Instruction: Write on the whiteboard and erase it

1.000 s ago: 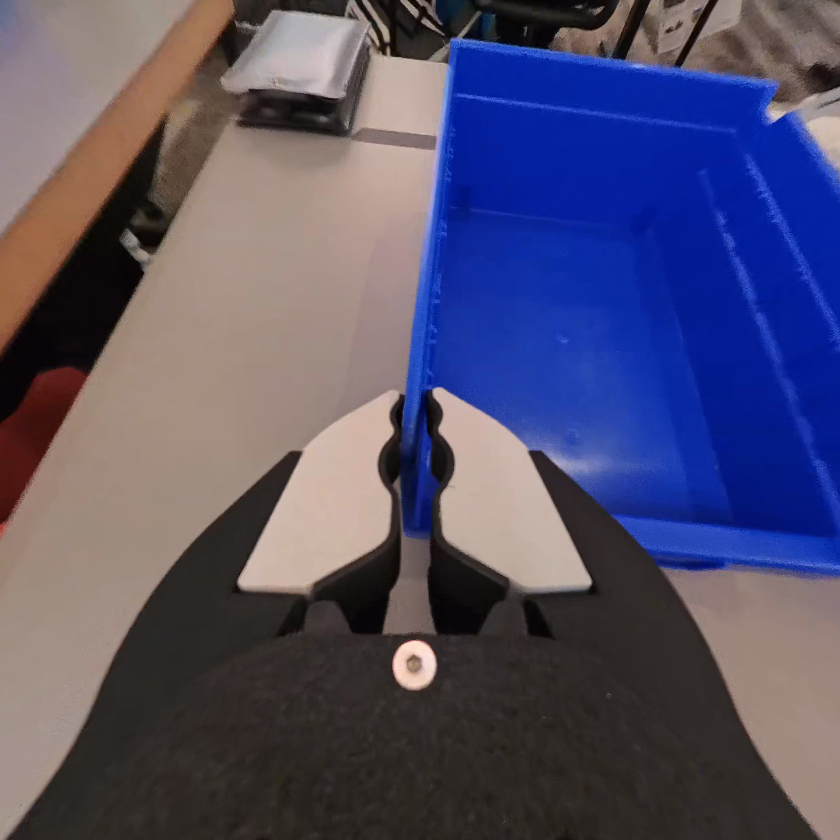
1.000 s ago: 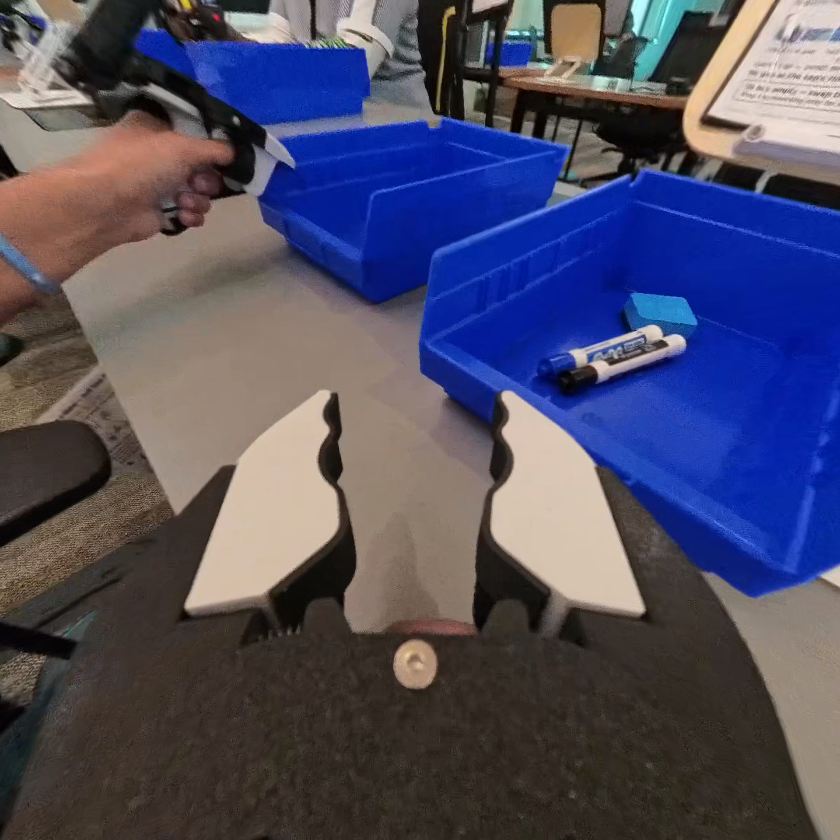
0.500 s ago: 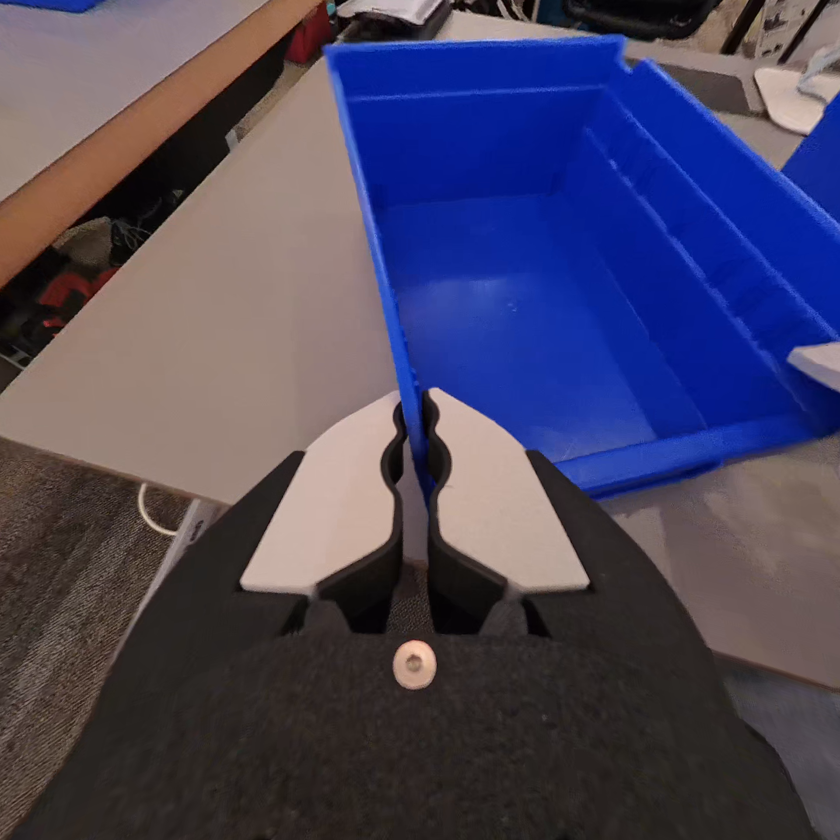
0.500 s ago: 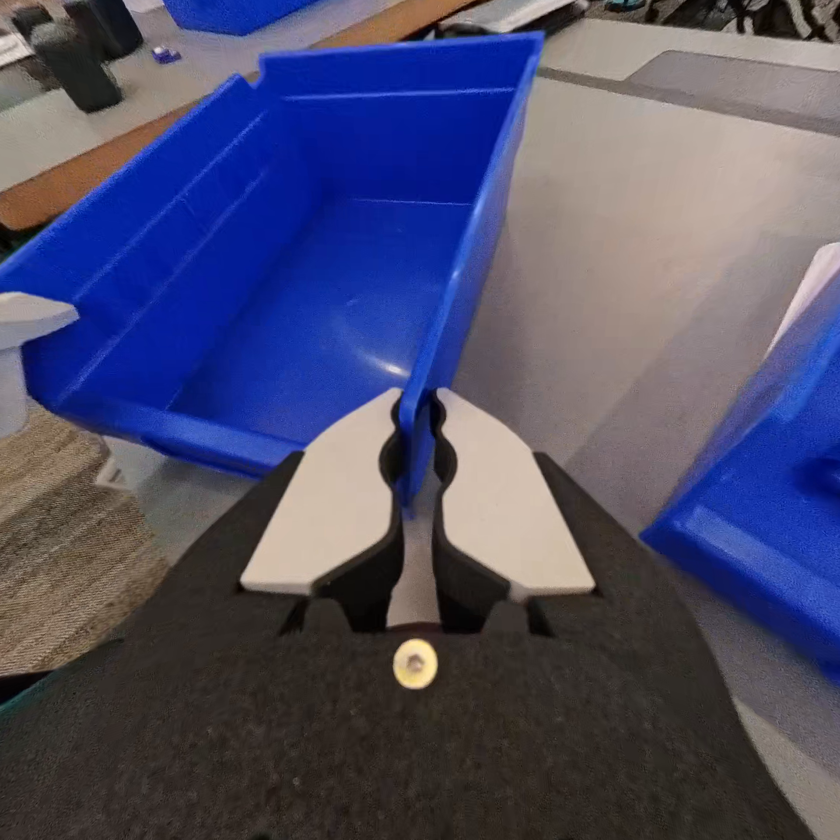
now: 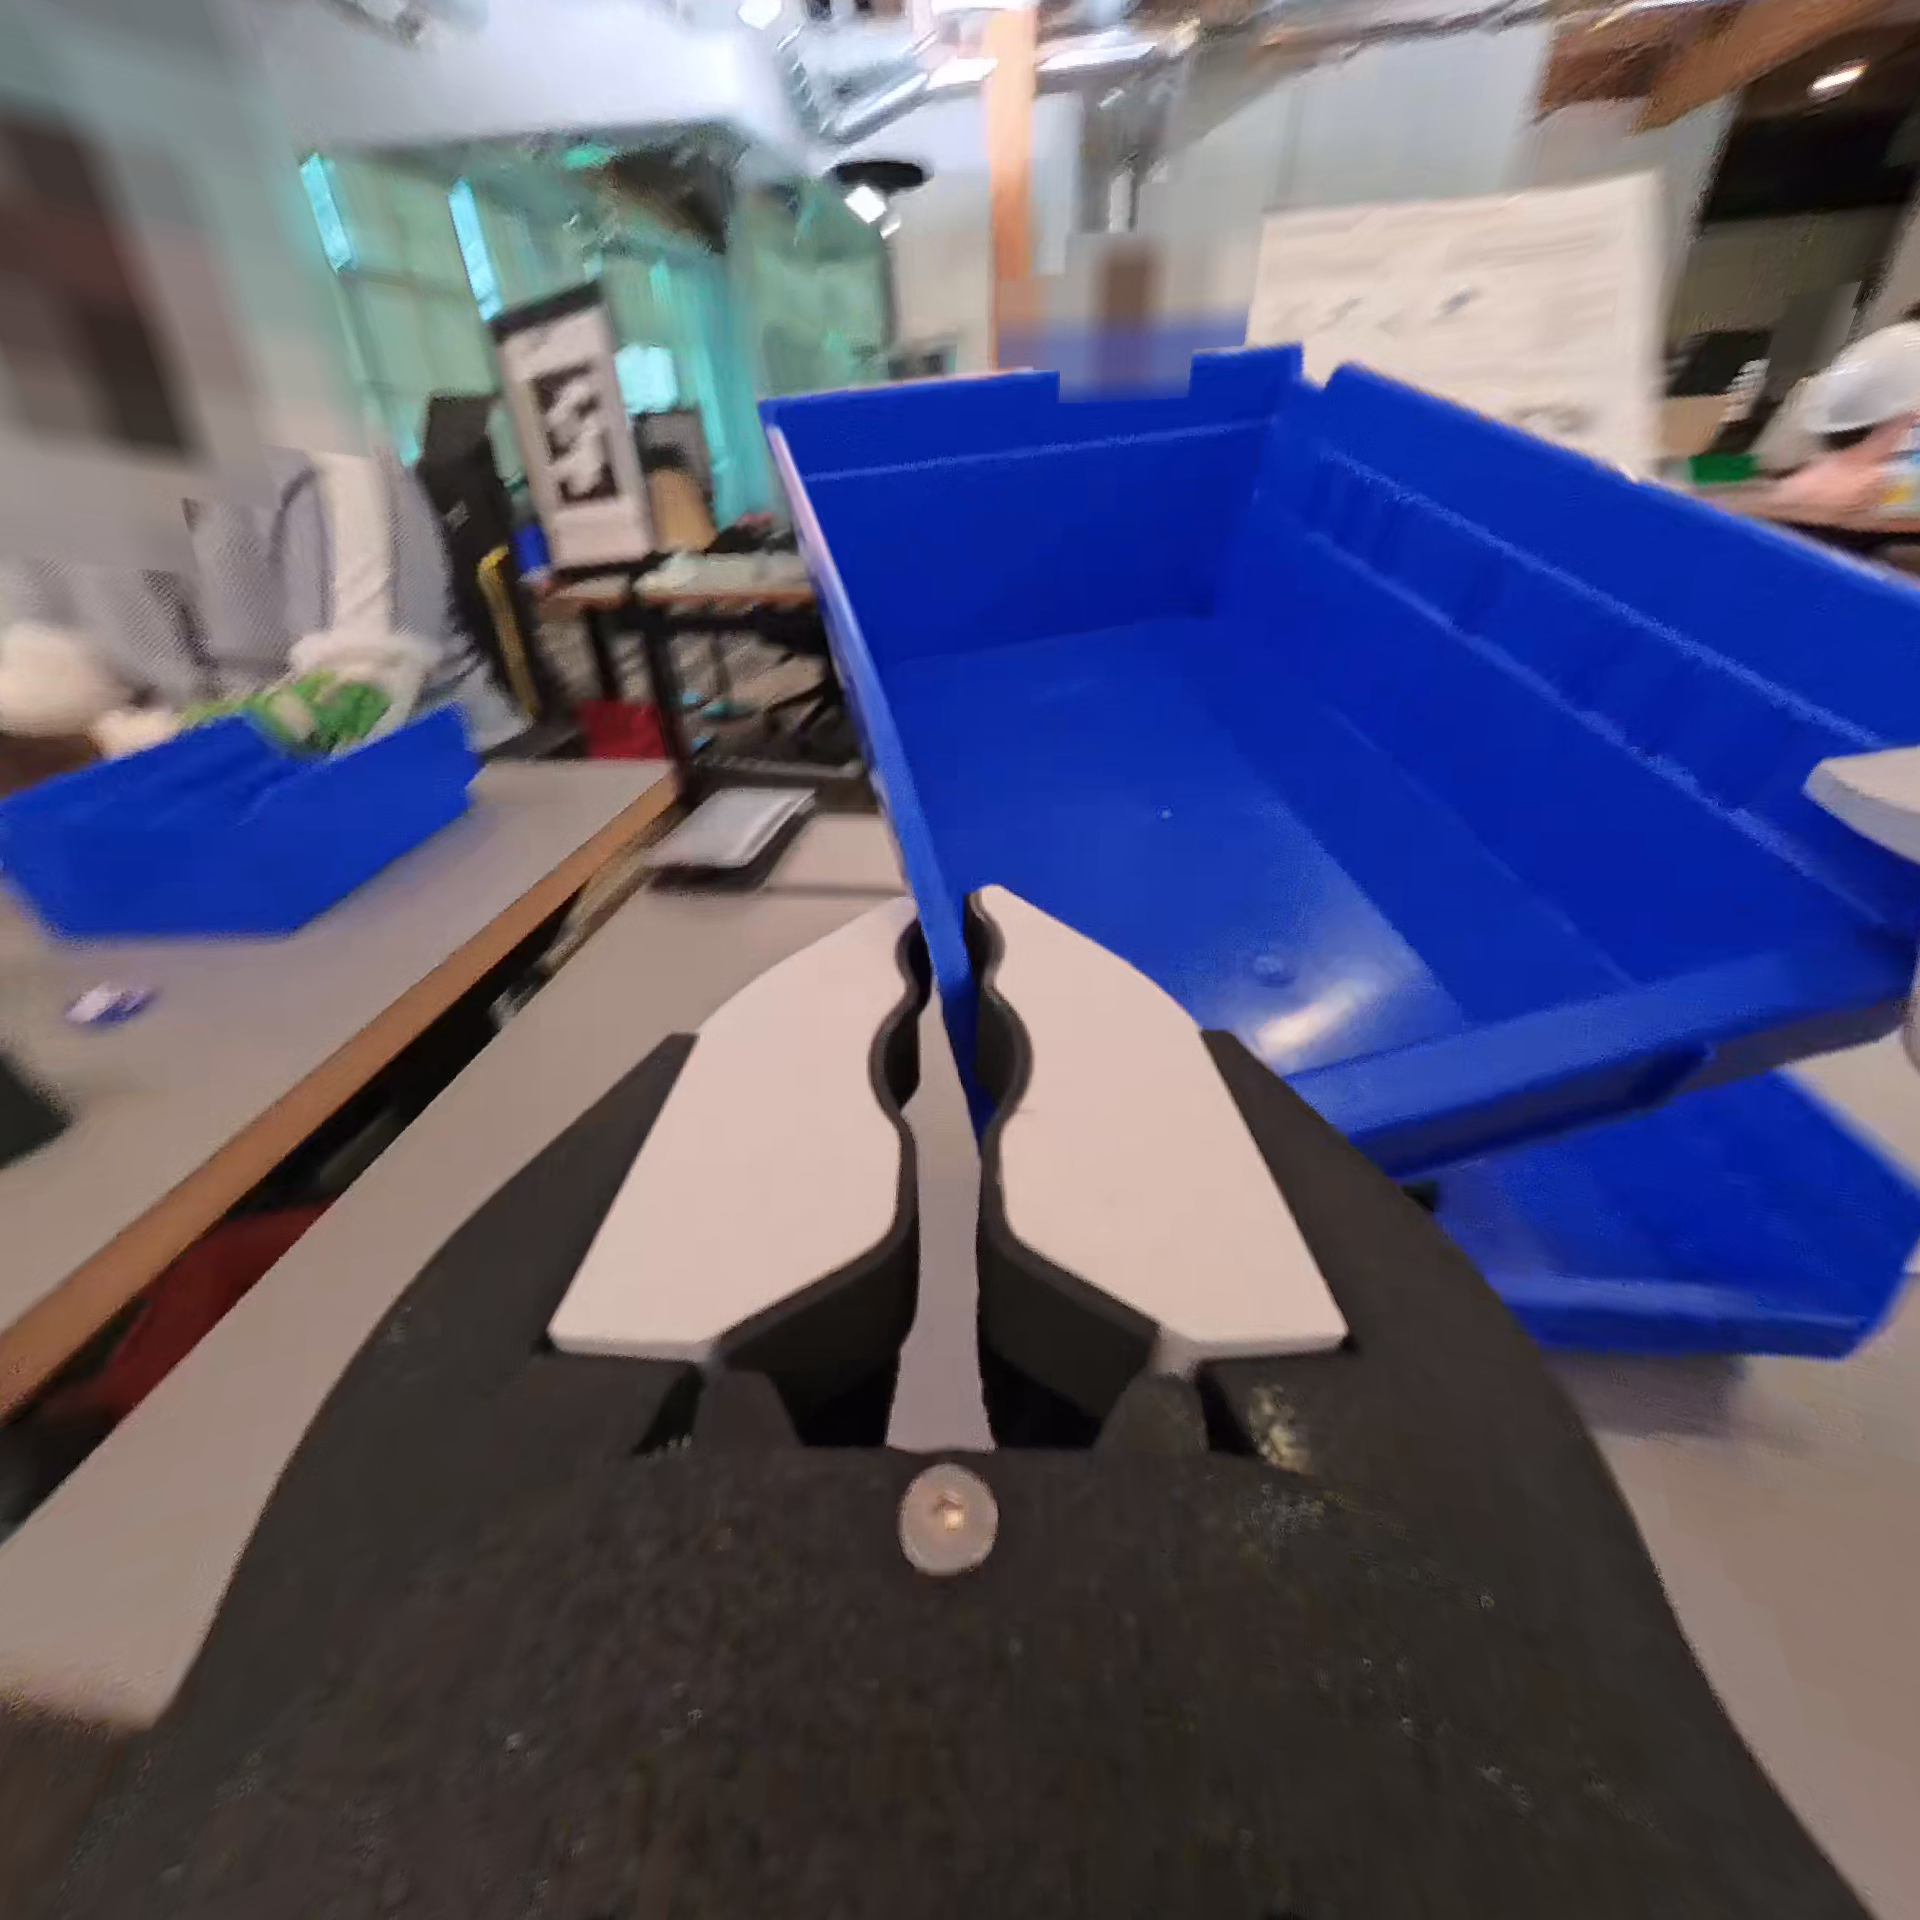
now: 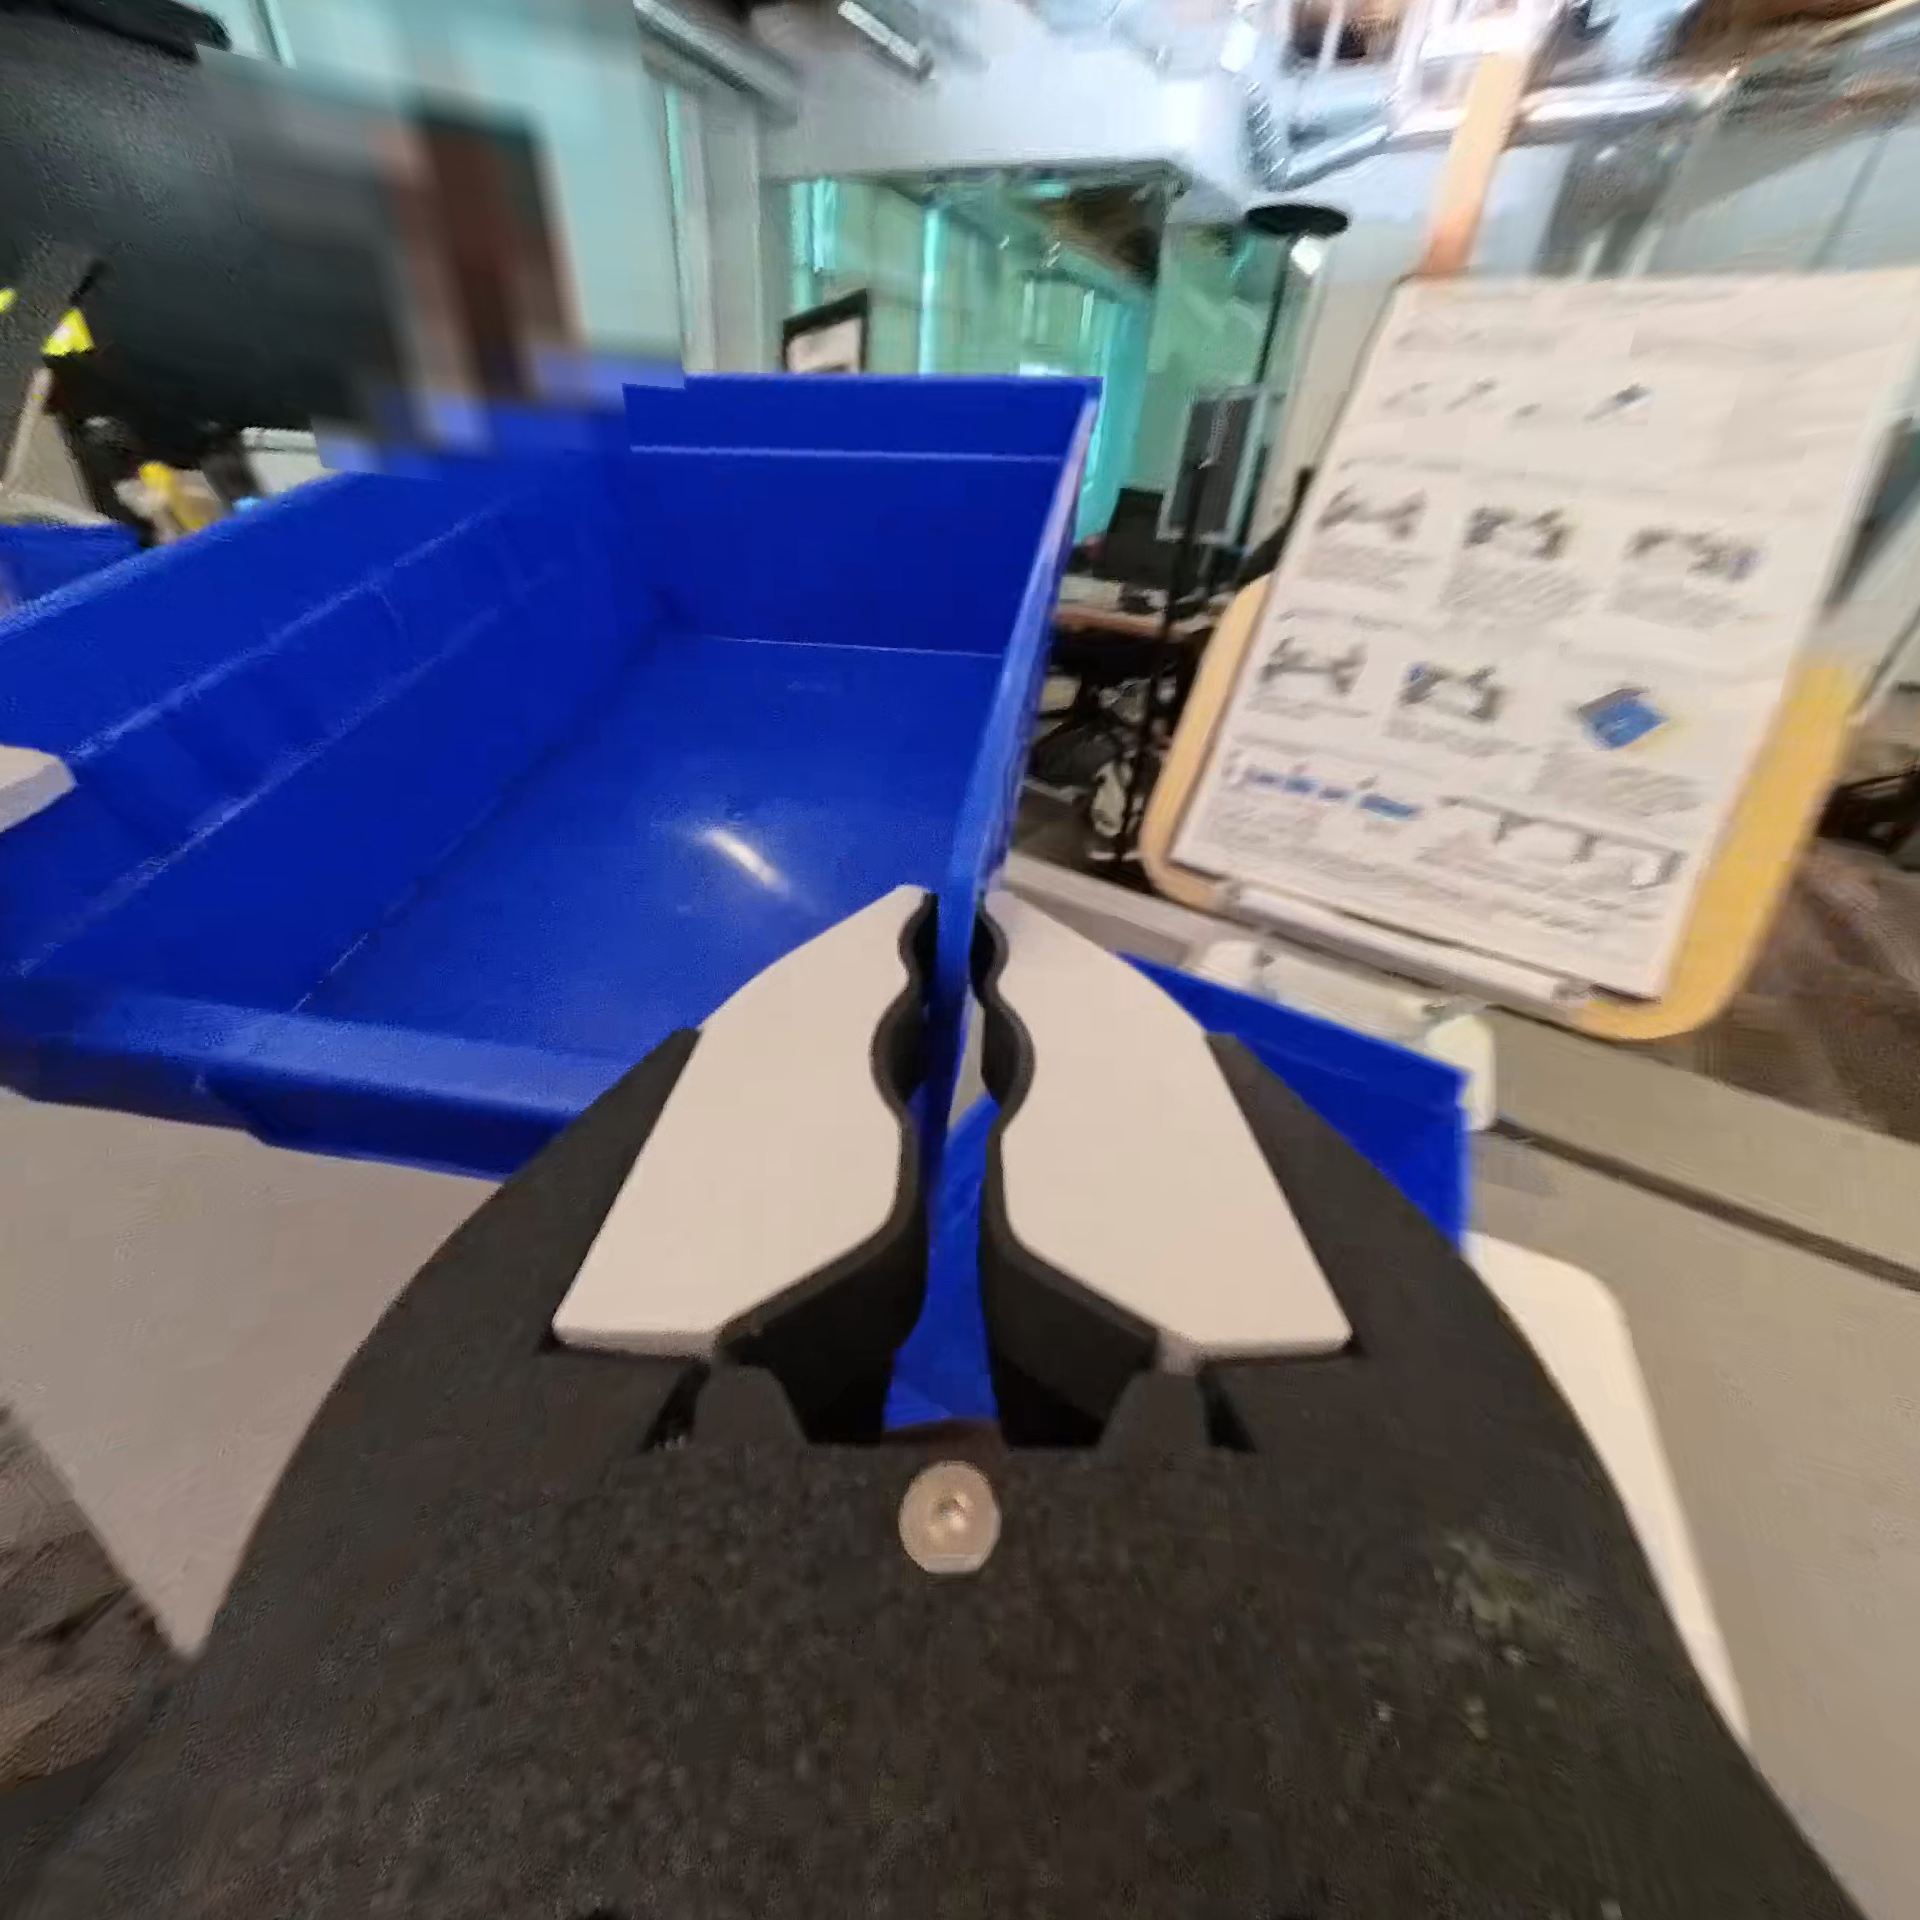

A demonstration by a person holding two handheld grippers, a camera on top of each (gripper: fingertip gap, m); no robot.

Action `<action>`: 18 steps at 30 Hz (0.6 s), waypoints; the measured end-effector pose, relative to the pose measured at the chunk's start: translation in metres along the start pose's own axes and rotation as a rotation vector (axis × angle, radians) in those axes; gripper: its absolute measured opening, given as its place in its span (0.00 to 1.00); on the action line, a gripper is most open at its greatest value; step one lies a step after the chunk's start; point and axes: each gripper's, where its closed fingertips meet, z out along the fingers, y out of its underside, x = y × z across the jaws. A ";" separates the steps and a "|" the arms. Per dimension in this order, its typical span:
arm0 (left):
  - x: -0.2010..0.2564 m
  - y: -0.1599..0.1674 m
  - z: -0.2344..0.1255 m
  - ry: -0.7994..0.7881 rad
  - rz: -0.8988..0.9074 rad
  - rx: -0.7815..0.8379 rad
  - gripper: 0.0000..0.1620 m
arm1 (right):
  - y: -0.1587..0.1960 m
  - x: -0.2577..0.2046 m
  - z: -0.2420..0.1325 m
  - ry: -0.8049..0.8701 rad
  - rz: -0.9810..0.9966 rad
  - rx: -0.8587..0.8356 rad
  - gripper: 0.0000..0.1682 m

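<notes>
the left gripper [image 5: 943,914] is clamped on the left side wall of an empty blue bin [image 5: 1299,831], and the right gripper [image 6: 954,914] is clamped on that bin's right side wall [image 6: 1023,665], so the bin hangs tilted between them, raised off the grey table [image 5: 343,1299]. directly under it lies a second blue bin [image 5: 1704,1236], with part of its wall visible beside the right fingers [image 6: 1351,1101]. a white whiteboard [image 6: 1569,1382] lies flat on the table at the right, partly hidden behind the right gripper's body. beyond it a wood-edged board covered with printed sheets [image 6: 1538,644] leans upright. on a neighbouring table at the left stands a third blue bin [image 5: 239,821] with green stuff in it; the background is blurred
</notes>
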 end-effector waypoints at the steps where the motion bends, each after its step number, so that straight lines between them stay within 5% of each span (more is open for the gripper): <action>1: 0.031 -0.016 0.011 0.055 0.022 0.019 0.03 | -0.016 0.032 -0.014 0.059 -0.013 0.039 0.03; 4: 0.145 -0.042 0.046 0.233 0.068 0.040 0.03 | -0.039 0.140 -0.060 0.236 -0.036 0.090 0.03; 7: 0.271 -0.033 0.073 0.381 0.071 0.004 0.03 | -0.018 0.251 -0.109 0.346 -0.074 0.024 0.03; 13: 0.478 0.074 0.106 0.575 0.108 -0.220 0.04 | 0.109 0.428 -0.185 0.541 0.112 -0.274 0.02; 18: 0.539 0.151 0.108 0.639 0.127 -0.380 0.04 | 0.205 0.475 -0.213 0.551 0.302 -0.389 0.03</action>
